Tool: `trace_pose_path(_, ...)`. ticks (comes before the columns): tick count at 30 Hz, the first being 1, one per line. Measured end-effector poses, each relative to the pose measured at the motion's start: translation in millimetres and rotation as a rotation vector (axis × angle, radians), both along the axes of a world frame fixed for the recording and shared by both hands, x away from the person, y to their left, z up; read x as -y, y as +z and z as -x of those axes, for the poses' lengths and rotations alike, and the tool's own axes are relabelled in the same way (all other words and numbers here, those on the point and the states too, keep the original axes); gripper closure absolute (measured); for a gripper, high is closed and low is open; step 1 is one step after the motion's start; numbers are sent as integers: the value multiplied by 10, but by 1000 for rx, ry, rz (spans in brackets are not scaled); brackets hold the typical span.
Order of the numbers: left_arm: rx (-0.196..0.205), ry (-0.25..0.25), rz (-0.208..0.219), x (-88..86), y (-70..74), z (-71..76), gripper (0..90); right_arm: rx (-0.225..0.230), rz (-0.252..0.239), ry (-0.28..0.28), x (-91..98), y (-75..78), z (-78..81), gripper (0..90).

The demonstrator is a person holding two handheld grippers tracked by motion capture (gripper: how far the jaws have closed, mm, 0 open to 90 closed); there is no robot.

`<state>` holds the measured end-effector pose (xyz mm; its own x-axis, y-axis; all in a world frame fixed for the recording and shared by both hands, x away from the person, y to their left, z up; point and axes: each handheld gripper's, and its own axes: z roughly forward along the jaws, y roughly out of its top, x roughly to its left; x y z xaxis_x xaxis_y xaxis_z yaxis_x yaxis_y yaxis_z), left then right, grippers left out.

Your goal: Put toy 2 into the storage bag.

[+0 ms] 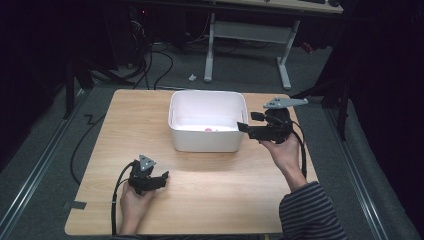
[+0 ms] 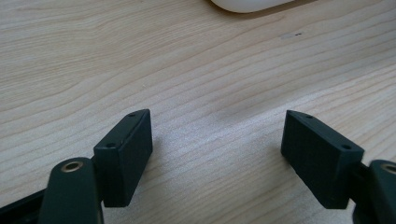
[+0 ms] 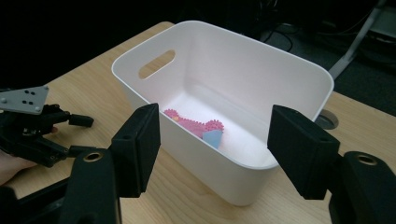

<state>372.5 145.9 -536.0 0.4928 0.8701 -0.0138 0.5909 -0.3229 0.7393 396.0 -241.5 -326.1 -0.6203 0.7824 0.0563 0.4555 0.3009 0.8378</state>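
Note:
A white plastic bin (image 1: 207, 95) stands at the back middle of the wooden table (image 1: 225, 185). A pink toy (image 1: 208, 129) lies on the bin's floor. In the right gripper view the bin (image 3: 261, 42) has a handle slot, and the pink toy (image 3: 194, 125) lies beside a small blue piece (image 3: 213, 137). My right gripper (image 1: 247, 121) hovers at the bin's right rim, pointing left, open with nothing between its jaws (image 3: 215, 135). My left gripper (image 1: 162, 179) rests low on the table near the front left, open and empty (image 2: 217, 140). It lies at the left in the right gripper view (image 3: 81, 135).
Bare wood (image 2: 187, 70) lies under the left gripper, with a corner of the bin (image 2: 247, 4) ahead. A round grommet (image 3: 327, 120) sits in the table past the bin. Behind the table stand white desk legs (image 1: 284, 65) and floor cables (image 1: 160, 65).

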Motion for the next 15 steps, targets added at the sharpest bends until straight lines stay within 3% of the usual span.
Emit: trace_pose_path(15, 0, 0, 0, 0, 0, 0, 252, 32, -59, -72, 448, -87, 506, 351)
